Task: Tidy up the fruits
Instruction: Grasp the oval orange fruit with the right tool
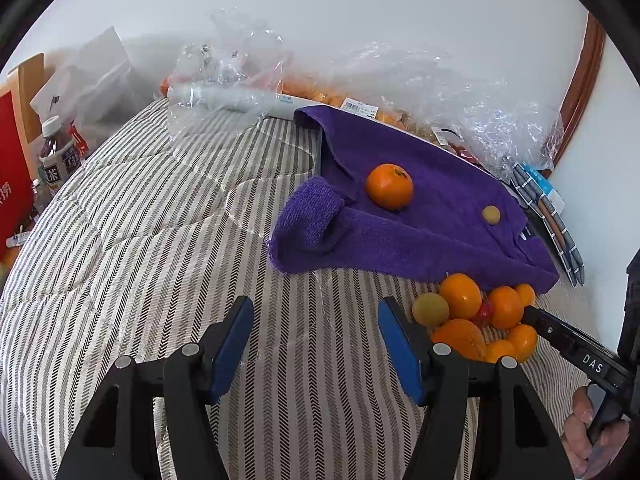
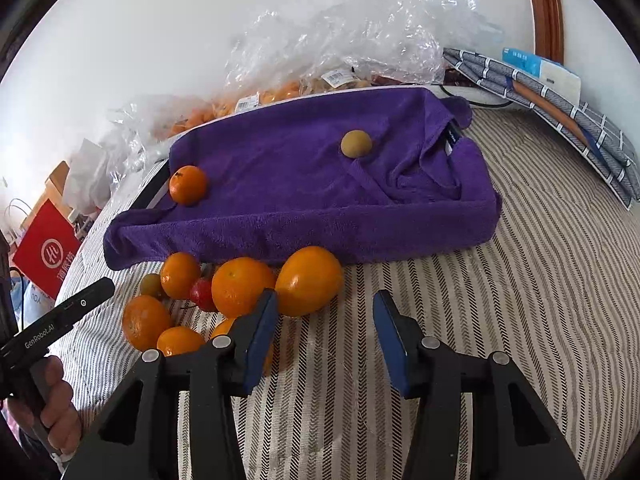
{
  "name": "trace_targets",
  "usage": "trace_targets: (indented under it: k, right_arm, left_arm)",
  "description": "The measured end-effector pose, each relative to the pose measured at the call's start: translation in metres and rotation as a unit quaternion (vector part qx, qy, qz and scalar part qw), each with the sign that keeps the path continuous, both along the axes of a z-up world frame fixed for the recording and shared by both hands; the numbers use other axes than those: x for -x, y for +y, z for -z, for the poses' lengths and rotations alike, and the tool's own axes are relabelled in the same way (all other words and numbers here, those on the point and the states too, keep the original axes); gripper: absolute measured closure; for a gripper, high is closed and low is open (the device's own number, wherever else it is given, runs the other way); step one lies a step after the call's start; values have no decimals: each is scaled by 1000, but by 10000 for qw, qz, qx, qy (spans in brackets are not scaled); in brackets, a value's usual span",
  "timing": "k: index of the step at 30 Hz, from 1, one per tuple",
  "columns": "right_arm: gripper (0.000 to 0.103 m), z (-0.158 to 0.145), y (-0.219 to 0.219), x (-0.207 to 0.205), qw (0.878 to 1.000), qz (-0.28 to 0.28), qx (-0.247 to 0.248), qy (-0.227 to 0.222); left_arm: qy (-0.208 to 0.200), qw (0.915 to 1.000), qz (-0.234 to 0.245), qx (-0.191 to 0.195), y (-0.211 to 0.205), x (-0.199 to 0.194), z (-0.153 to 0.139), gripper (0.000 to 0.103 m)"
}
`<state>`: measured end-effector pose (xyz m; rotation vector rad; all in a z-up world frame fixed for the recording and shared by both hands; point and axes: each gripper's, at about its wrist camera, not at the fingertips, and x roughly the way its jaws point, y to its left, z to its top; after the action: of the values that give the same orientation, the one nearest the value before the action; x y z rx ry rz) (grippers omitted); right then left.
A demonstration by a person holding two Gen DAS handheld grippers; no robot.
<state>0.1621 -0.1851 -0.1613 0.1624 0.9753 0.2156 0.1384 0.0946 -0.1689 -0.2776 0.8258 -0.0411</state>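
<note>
Fruits [image 2: 236, 292] are lying heaped on the striped bedcover [image 2: 500, 300] beside the purple towel [image 2: 300, 184], both grippers, left [image 1: 316, 344] and right [image 2: 324, 336], hovering spread and empty, likely choosing the next orange [image 2: 308, 280] to pinch gently.

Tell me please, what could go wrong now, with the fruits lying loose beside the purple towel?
1. The pile of fruits lies loose on the striped cover. The open right gripper, already beside the big orange, may nudge it and make it roll.
2. The small red fruit sits wedged between oranges; reaching for it could scatter the neighbours.
3. The mandarin rests near a fold of the purple towel and could roll off.
</note>
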Motion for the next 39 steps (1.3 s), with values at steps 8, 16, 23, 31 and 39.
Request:
trace_targets:
  k: [8, 16, 23, 31, 39]
  right_arm:
    - [61, 2, 5, -9, 10000, -63, 38, -44]
    - [81, -8, 17, 6, 9971, -128, 612, -444]
    - [82, -6, 6, 11, 9979, -118, 552, -323]
    - [61, -3, 9, -6, 9984, -127, 487, -257]
    - [61, 2, 15, -18, 9986, -117, 496, -139]
  left_arm:
    - [-9, 10000, 20, -33, -1, -1, 0, 41]
    - [-7, 10000, 12, -2, 0, -1, 1, 41]
    - [-23, 10000, 80, -45, -3, -1, 0, 40]
    - [20, 10000, 68, -30, -1, -2, 2, 40]
    - [-22, 9998, 183, 29, -3, -2, 1, 40]
